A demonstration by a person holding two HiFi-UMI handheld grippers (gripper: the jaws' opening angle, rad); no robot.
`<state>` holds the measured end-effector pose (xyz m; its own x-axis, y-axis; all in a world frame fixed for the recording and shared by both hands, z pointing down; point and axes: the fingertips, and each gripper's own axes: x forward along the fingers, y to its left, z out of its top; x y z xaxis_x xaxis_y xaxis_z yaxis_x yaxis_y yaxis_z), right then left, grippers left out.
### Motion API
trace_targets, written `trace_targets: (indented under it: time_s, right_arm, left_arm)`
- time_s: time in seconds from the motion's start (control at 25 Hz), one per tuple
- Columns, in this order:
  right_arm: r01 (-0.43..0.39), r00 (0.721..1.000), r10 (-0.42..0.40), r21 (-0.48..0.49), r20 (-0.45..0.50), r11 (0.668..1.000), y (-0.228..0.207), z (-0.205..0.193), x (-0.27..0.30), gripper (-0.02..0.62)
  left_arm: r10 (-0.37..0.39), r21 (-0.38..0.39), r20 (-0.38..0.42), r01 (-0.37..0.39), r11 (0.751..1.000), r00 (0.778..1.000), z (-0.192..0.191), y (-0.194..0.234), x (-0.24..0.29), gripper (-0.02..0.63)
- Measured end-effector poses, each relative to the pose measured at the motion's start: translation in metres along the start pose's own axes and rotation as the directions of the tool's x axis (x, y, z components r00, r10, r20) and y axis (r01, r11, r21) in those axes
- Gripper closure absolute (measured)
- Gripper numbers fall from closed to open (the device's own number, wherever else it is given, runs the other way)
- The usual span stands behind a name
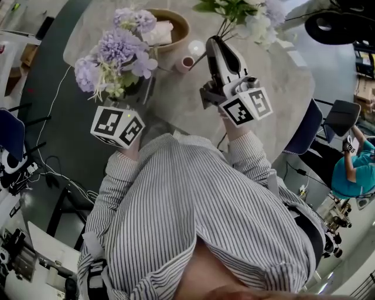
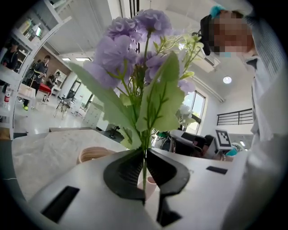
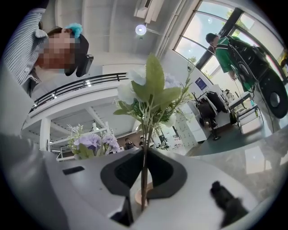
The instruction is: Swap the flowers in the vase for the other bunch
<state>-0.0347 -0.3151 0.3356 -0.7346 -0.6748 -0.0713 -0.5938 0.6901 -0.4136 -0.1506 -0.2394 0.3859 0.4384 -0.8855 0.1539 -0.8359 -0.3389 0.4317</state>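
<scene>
Left gripper point(image 2: 145, 156) clamps the purple bunch point(image 2: 135, 49), right gripper point(image 3: 144, 158) clamps the white bunch point(image 3: 150, 92)

The purple bunch point(image 1: 117, 50), gripped by its stem, stands upright at upper left, the white bunch point(image 1: 256, 23) likewise at top right, a small pink vase point(image 1: 187, 62) between them.

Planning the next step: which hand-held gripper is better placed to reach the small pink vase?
Probably the right hand-held gripper: its white flower bunch is nearer the small pink vase than the left hand-held gripper's purple flower bunch.
</scene>
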Motion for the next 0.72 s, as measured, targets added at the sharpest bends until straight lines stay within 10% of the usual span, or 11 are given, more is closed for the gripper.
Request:
trace_targets:
  time_s: [0.72]
  right_arm:
    - [0.017, 1.000, -0.017, 0.001, -0.026, 1.000, -0.018, -0.034, 0.026, 0.560]
  left_arm:
    - [0.002, -0.031, -0.032, -0.003, 1.000, 0.999, -0.022, 0.025, 0.000, 0.572]
